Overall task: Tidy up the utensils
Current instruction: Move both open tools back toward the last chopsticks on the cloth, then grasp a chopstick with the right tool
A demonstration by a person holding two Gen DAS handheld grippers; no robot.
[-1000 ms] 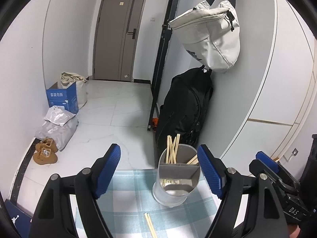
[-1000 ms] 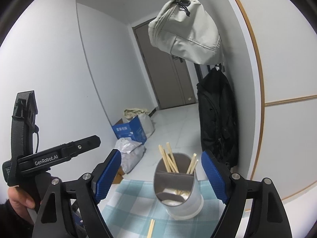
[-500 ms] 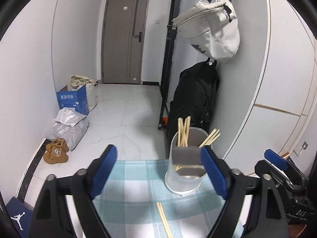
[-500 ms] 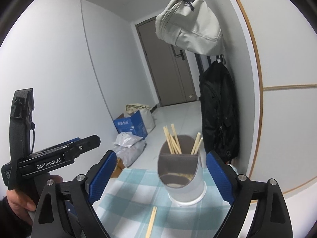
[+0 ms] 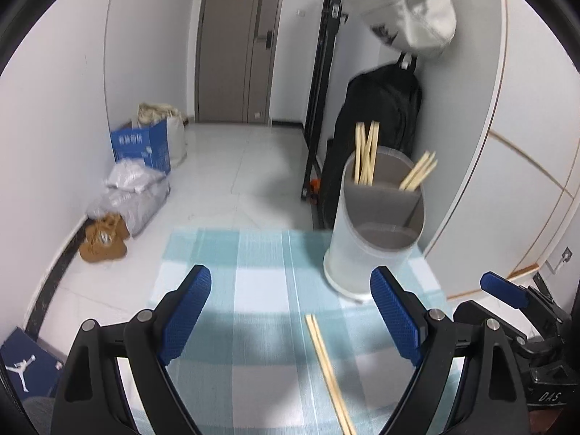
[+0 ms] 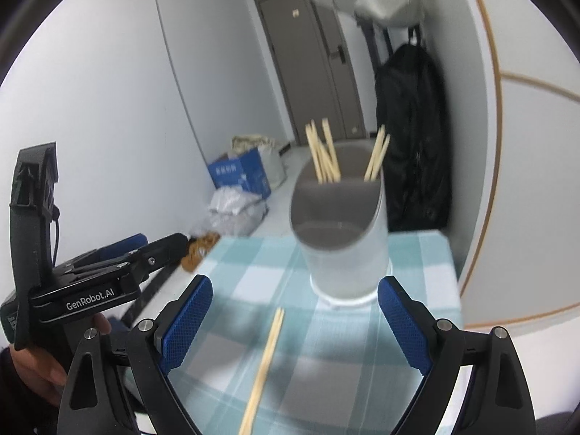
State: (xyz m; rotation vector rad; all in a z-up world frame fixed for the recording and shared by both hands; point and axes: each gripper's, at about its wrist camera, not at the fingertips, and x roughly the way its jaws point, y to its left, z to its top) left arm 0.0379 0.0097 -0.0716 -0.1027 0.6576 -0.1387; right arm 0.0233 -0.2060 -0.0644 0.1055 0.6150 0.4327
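A translucent white utensil holder point(image 5: 373, 239) point(image 6: 344, 243) with grey inner dividers stands at the far right of a blue-checked cloth point(image 5: 253, 282) point(image 6: 253, 275). Several wooden chopsticks point(image 5: 366, 152) point(image 6: 324, 156) stand in its back compartments. A loose pair of chopsticks point(image 5: 328, 366) point(image 6: 262, 366) lies flat on the cloth in front of it. My left gripper point(image 5: 290, 311) is open above the cloth, with the loose pair's far end between its fingers. My right gripper point(image 6: 295, 320) is open too, over the same pair. Neither pad touches anything.
The table ends just behind the holder. Beyond it are a white floor, a black backpack point(image 5: 377, 119), a pale hanging bag point(image 5: 402, 7), a blue box point(image 5: 141, 145), grey sacks and brown shoes point(image 5: 103, 239). A hand holds the left gripper's body point(image 6: 83, 282).
Both grippers have come down toward the cloth and opened a little wider. The holder and the loose chopsticks now look larger and nearer in both views.
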